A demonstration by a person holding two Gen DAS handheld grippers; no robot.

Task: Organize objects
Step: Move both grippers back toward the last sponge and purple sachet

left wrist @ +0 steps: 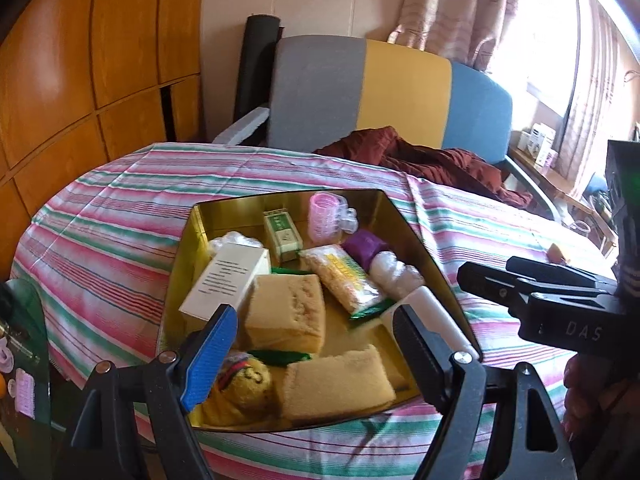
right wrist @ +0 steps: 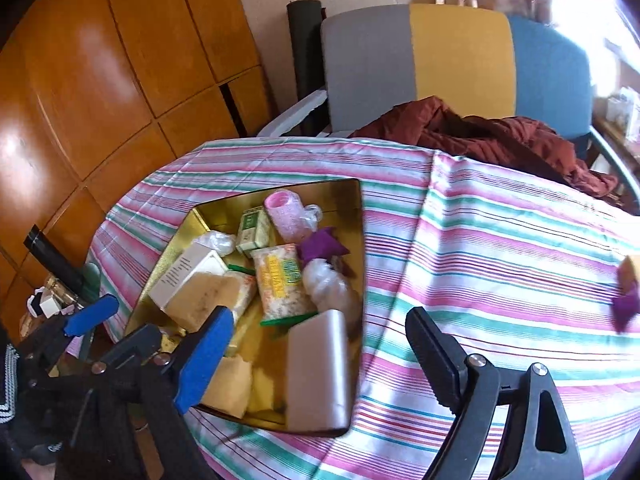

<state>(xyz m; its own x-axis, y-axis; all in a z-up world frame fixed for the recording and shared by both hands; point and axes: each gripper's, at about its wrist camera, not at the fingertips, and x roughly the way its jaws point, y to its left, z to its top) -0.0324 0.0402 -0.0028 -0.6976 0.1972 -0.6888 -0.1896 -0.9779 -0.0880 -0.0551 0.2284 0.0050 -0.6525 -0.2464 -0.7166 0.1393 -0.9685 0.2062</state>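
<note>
The gold tray point(left wrist: 192, 232) sat on the striped tablecloth point(left wrist: 120, 208), crowded with small goods. In the left wrist view the left gripper point(left wrist: 316, 340) hung over the tray's near end with its jaws spread wide and nothing between the pads; a yellow sponge point(left wrist: 286, 312) lay just beyond the gap at about 11 o'clock, a second sponge point(left wrist: 336, 384) at 6 o'clock, nearer the camera. The snack packet point(left wrist: 340, 280) and a white box point(left wrist: 228, 280) lay farther in, at 12 and 10 o'clock.

In the right wrist view the right gripper point(right wrist: 320, 344) also stood open and empty (only its blue finger point(right wrist: 204, 356) overlapped the tray). A pale rounded bottle point(right wrist: 316, 368) rested in the tray's near right corner, directly between the two fingers in the picture, touching neither. A purple item point(right wrist: 626, 308) lay on the cloth, well apart at 3 o'clock.
</note>
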